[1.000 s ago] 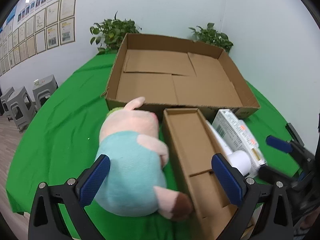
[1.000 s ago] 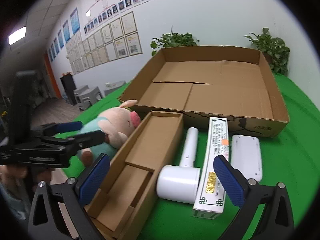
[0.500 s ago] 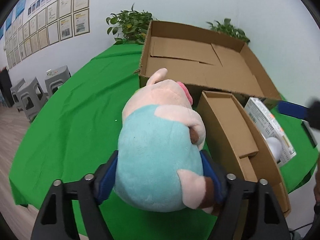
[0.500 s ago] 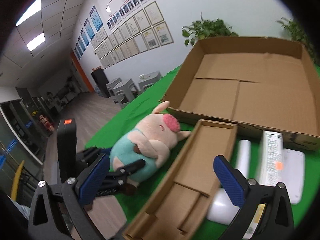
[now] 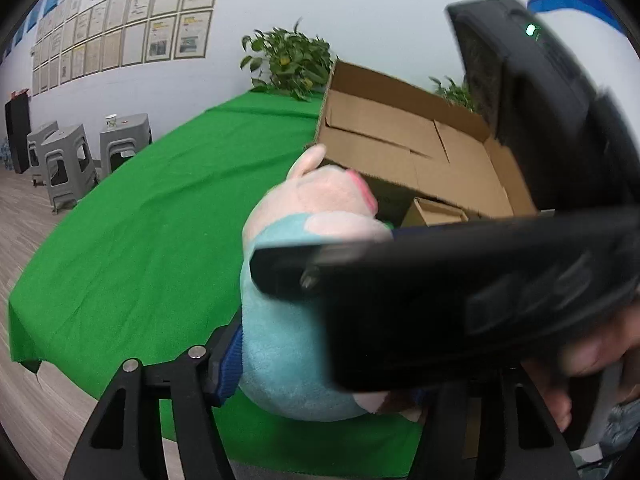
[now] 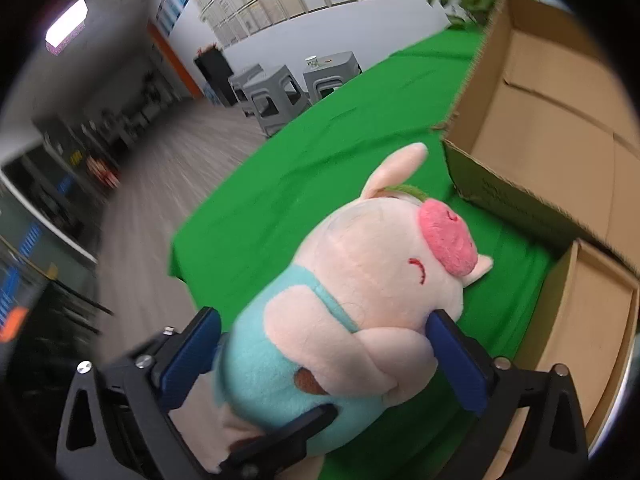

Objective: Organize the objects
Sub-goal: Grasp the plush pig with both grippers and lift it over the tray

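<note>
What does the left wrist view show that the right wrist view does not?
Only the left wrist view: the right gripper's black body crossing the frame, held by a hand.

Only the right wrist view: the toy's red snout, and a dim corridor.

Both: the pink plush pig in a teal shirt between blue pads, the green tablecloth, the large open cardboard box, grey stools.

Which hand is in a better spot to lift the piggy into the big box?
Left, probably. The left gripper has just been closing its jaws, which squeeze the plush pig. The right gripper, jaws also just closing, only straddles it loosely.
</note>
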Action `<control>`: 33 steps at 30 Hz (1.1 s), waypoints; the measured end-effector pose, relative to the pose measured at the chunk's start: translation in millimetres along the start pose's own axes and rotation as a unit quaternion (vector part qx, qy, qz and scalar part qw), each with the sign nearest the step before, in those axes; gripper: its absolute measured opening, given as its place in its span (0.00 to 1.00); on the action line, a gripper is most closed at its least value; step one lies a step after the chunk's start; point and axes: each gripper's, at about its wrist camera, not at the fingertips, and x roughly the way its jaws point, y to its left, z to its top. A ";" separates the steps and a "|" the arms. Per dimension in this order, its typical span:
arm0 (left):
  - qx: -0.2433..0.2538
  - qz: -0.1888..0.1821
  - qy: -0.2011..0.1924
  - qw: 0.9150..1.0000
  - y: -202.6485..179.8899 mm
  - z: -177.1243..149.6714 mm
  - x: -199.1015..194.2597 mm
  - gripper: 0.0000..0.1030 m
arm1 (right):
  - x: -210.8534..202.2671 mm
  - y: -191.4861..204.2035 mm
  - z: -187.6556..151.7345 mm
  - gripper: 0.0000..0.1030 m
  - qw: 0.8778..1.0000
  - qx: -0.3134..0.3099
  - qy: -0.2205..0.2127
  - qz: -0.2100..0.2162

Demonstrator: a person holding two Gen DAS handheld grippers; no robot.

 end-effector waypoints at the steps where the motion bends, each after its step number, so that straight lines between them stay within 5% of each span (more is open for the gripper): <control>1: -0.003 -0.003 -0.003 1.000 3.4 0.4 -2.1 0.55 | -1.5 -0.6 -1.1 0.90 1.000 0.001 -0.005 0.001; 12: 0.059 -0.001 -0.071 0.996 -22.7 37.8 -24.2 0.53 | -50.7 -9.9 9.2 0.70 0.992 -0.014 -0.128 0.003; 21: 0.166 0.002 -0.175 0.971 -97.5 158.1 -3.1 0.53 | -129.4 -49.9 84.8 0.70 0.967 -0.051 -0.247 -0.039; 28: 0.190 0.012 -0.141 0.971 -130.5 223.5 88.0 0.53 | -106.4 -111.4 116.9 0.68 0.972 -0.034 -0.231 -0.035; 33: 0.196 0.037 -0.095 0.975 -135.2 239.1 172.9 0.53 | -70.4 -143.5 121.9 0.67 0.980 -0.023 -0.199 -0.010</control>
